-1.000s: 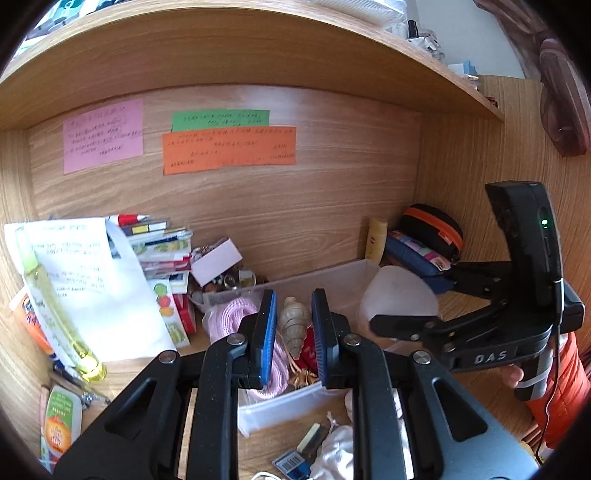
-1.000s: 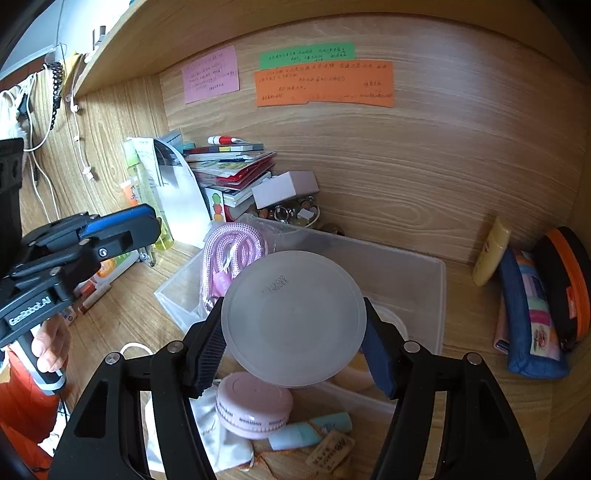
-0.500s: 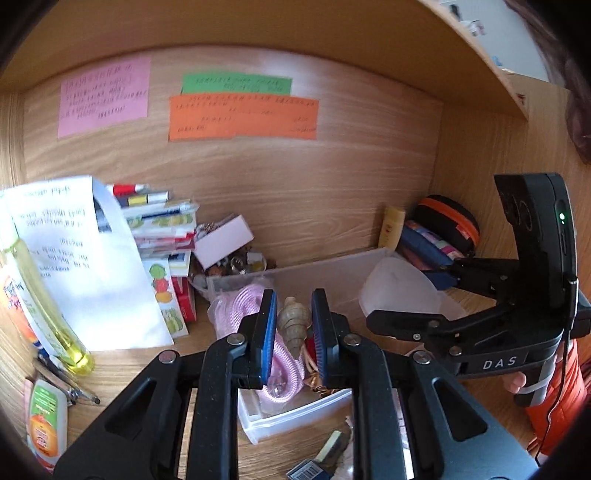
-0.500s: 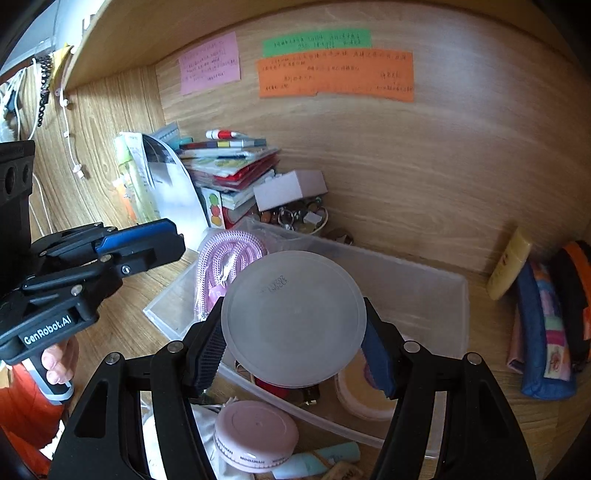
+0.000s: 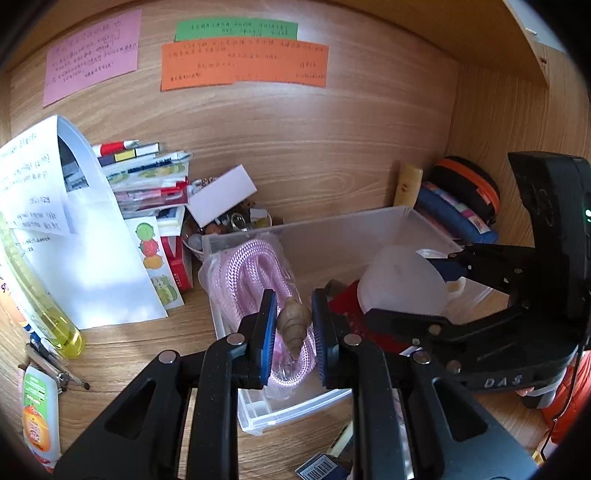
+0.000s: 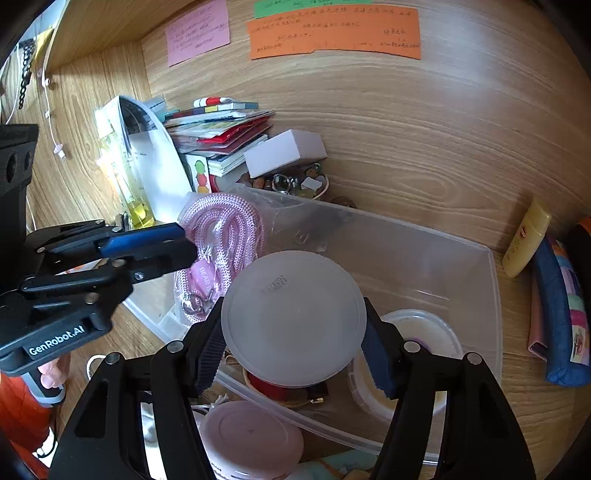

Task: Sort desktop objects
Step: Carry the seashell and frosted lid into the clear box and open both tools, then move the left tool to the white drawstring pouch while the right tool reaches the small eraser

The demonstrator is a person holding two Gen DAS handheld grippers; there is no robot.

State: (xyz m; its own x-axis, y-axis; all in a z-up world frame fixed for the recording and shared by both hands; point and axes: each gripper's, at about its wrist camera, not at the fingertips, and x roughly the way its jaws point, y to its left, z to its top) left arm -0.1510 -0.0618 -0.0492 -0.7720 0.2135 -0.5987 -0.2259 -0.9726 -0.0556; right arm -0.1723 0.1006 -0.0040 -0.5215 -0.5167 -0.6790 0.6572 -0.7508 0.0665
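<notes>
**Both grippers loaded above the clear bin**

The left gripper (image 5: 293,325) has its blue-padded fingers (image 5: 266,328) drawn almost together, pinching a small brown spiral shell (image 5: 294,321) between them. The shell hangs point-down over the near left part of the clear plastic bin (image 5: 332,229), directly above a coil of pink braided cord (image 5: 255,273) wrapped in clear film that lies at the bin's left end.

The right gripper (image 6: 293,345) stands about half open, its fingers (image 6: 378,360) pressed against opposite edges of a round translucent white lid (image 6: 293,317). The lid faces the camera, held above the near side of the bin (image 6: 443,240). Below it in the bin sit a red object, mostly hidden, and to its right a round cream container (image 6: 417,354). Outside the near wall of the bin, on the wooden tabletop (image 6: 424,147), rests a pink round case (image 6: 251,439).

Behind the bin's left corner a small bowl of trinkets (image 6: 291,181) carries a white box (image 6: 284,151) leaning on it, beside a stack of booklets (image 6: 221,129) and a curled sheet of paper (image 5: 74,229). A yellow bottle (image 5: 40,299) leans at the far left. To the right of the bin lie a yellow tube (image 6: 526,240) and a blue patterned pouch (image 6: 561,314). Pink (image 5: 92,51), green (image 5: 236,29) and orange notes (image 5: 243,64) are stuck to the back panel.
</notes>
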